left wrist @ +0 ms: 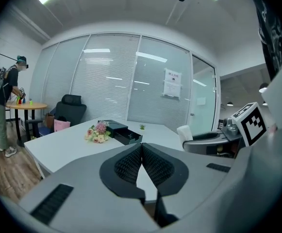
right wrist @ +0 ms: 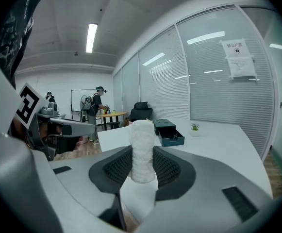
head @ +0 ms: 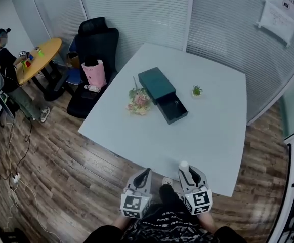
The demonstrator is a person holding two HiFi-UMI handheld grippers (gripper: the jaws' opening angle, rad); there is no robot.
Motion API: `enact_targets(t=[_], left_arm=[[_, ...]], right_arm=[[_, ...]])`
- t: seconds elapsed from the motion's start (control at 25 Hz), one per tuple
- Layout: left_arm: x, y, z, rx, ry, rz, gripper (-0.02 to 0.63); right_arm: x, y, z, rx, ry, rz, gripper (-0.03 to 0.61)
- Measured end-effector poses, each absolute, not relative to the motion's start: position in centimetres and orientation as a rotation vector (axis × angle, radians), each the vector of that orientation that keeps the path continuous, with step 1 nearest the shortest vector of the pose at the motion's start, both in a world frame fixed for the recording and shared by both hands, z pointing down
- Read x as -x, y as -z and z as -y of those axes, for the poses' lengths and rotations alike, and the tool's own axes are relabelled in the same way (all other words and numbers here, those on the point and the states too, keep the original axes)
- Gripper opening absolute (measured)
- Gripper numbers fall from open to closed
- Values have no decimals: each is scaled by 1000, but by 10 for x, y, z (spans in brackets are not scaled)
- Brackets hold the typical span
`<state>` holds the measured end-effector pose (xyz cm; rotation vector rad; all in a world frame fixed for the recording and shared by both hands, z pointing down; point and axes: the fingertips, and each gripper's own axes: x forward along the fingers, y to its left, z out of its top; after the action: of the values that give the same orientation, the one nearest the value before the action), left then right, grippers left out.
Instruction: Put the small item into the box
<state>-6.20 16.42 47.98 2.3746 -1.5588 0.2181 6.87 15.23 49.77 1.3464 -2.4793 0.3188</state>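
While right hand-held gripper [right wrist: 142, 154] clamps white roll [right wrist: 141, 132] | drawer [head: 173, 110] contents unclear

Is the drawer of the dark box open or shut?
Open: the drawer juts out from the box, showing its inside.

Left gripper [left wrist: 141, 148] closed on nothing, right gripper [right wrist: 142, 155] gripping a white roll [right wrist: 142, 130].
I hold both side by side, low in front of my body, pointing ahead and tilted slightly down. Left jaws are pressed together, tips just short of the table's [head: 212, 135] near edge. Right jaws are part-spread, pads clamped on the upright roll, tips just over that edge.
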Motion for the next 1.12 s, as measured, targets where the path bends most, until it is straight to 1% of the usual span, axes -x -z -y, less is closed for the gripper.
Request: enact_targets(t=[0.28, 0.44, 0.72, 0.92, 1.12], left_arm=[[46, -479, -100, -2307, -230, 1674, 18], [40, -477, -73, -2274, -228, 1719, 18], [32, -478, -40, -2220, -220, 1784, 18], [36, -478, -25, -2210, -221, 1770, 18], [38, -479, -20, -2238, -241, 1720, 18]], right_arm=[[-78, -479, -60, -1181, -202, 2580, 137], [-86, -464, -16, -1177, -213, 2624, 137], [-86, -452, 37, -1133, -213, 2671, 137], [-89, -447, 68, -1242, -300, 2677, 137], [-82, -438, 88, -1209, -152, 2606, 137]])
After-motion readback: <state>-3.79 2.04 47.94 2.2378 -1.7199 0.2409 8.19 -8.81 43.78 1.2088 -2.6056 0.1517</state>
